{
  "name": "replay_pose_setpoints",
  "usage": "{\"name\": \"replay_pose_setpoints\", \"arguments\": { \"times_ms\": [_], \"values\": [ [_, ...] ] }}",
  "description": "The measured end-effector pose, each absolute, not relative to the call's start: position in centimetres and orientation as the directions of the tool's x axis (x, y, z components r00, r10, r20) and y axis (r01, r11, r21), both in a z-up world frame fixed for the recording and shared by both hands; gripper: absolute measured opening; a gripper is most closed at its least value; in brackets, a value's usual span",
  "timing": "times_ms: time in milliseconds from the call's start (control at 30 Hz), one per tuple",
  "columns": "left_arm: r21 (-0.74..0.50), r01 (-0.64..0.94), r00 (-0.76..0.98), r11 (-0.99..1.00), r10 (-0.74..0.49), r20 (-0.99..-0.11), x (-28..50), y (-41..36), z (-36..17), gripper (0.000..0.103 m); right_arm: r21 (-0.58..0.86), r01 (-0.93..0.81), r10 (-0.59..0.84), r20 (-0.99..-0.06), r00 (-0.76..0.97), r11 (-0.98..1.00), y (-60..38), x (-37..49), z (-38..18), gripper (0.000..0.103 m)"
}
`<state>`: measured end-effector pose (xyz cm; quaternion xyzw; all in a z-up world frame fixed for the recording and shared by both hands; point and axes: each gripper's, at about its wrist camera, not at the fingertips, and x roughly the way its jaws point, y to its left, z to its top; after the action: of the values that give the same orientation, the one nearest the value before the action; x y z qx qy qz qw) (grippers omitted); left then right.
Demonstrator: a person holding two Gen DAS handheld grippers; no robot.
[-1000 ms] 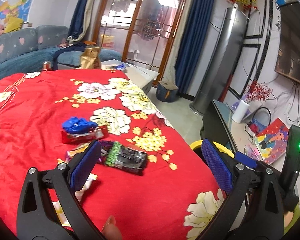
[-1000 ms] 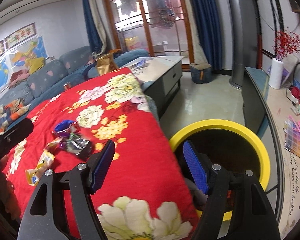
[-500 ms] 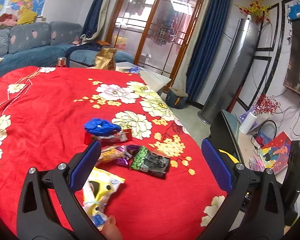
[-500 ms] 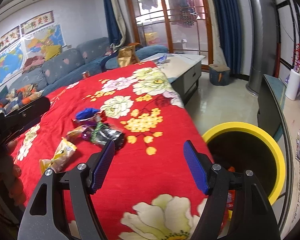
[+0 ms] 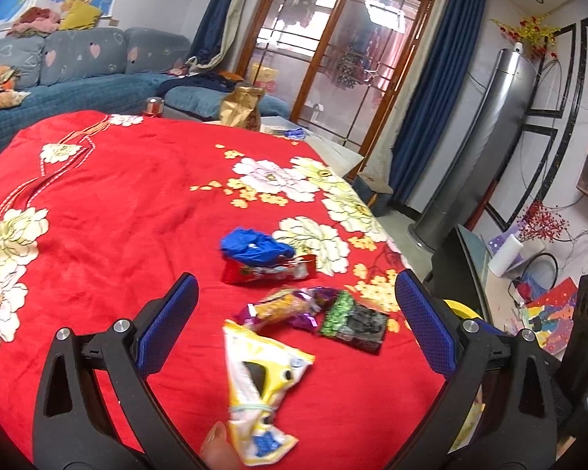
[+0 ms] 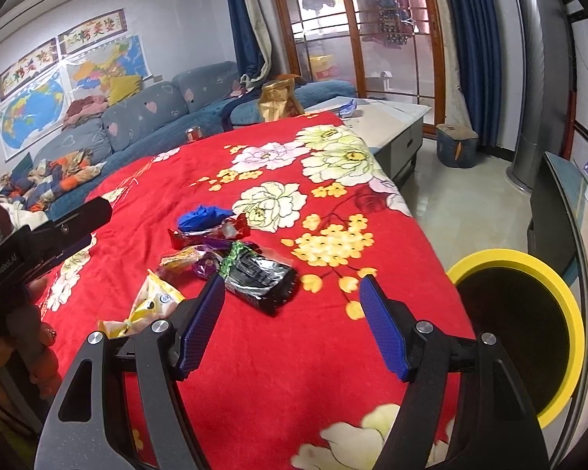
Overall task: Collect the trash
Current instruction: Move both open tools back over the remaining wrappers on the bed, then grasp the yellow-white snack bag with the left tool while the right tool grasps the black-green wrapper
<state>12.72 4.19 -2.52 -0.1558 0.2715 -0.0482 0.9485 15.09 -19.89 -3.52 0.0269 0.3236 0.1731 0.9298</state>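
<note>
Left claw (image 5: 296,323): its jaws stand wide apart and nothing is between the pads; it hangs above the red flowered cloth (image 5: 109,211) on the surface.
Right claw (image 6: 292,323): also apart and empty, over the same cloth, with the yellow bin (image 6: 560,286) just to its right side.
Nearest to your left claw: the yellow-and-white snack bag (image 5: 260,382) lies directly under and between its jaws. Its long axis runs almost along the pointing line of the claw, the tied narrow end toward you.
Judgement on that bag: your left hand is the nearer one. I think you need only to go down; a small roll of the wrist would put the pads across the narrow width.
Nearest to your right claw: the black-and-green wrapper (image 6: 260,272) lies just ahead of the left pad, a little to the left of the middle. Its long axis goes slanted, from far-left to near-right.
A bit farther: the orange and purple wrappers (image 5: 286,307) lie touching each other, just beside the black one on its left.
Farther: the red wrapper (image 5: 268,270) lies crosswise to both claws, and the crumpled blue piece (image 5: 254,244) rests on its far edge.
Risk: the pieces lie close together, so a wide closing may catch two at once.
</note>
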Motion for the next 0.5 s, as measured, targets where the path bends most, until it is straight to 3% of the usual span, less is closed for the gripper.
{"name": "replay_pose_setpoints", "arguments": {
  "times_ms": [200,500],
  "values": [
    [-0.337,-0.016,0.83,0.941,-0.175,-0.53,13.4,6.4,-3.7,0.092,0.155,-0.319,0.345,-0.605,0.718,0.935,-18.4,16.3,-4.0,0.069],
    [-0.391,-0.019,0.781,0.92,-0.23,-0.581,15.2,8.3,-6.1,0.069,0.159,-0.319,0.343,-0.639,0.689,0.934,-17.0,18.5,-5.4,0.069]
  ]
}}
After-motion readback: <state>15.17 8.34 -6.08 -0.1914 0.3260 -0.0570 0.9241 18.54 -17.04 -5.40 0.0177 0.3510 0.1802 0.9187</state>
